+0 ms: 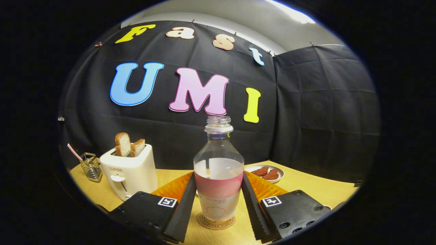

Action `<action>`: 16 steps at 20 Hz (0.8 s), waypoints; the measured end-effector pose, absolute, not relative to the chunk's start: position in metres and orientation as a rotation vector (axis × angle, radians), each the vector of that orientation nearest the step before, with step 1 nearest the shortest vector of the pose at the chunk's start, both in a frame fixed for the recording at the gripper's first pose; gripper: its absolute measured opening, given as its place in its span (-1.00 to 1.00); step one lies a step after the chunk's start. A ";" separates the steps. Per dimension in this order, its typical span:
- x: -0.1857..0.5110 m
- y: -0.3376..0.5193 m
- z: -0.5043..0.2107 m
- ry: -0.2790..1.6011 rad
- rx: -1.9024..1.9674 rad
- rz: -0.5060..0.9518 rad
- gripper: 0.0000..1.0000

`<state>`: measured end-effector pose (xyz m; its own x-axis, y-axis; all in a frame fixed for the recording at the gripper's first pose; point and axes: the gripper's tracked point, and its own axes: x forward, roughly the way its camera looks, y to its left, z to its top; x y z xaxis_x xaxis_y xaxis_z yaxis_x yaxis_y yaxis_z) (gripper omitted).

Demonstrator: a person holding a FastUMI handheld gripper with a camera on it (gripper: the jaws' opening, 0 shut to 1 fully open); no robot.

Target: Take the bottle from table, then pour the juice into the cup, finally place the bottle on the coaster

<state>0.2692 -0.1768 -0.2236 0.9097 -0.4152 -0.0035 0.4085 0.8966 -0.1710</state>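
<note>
Bottle on the coaster, between my fingers.
I see the uncapped bottle [218,170] upright on the coaster [215,221]; my gripper [218,207] flanks it, whether clenched or released I cannot tell.

The bottle [218,177] stands upright on the coaster [216,222] on the bench [316,189], between the two fingers of the tongs [218,200], which sit close against its sides; whether they press it cannot be told. Left of the bottle stands a toaster [131,173] with two bread slices [128,145] in its slots. Left of the toaster is a wire holder [91,166]. Behind and right of the bottle lies a plate [266,172] with food on it.
</note>
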 end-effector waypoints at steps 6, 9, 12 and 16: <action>0.270 -0.192 -0.267 0.098 -0.158 -0.458 0.51; 0.271 -0.200 -0.279 0.116 -0.146 -0.468 0.50; 0.268 -0.208 -0.288 0.127 -0.129 -0.477 0.50; 0.265 -0.208 -0.295 0.128 -0.105 -0.481 0.50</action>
<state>0.2647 -0.2080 -0.2953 0.8788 -0.4671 -0.0980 0.4538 0.8814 -0.1311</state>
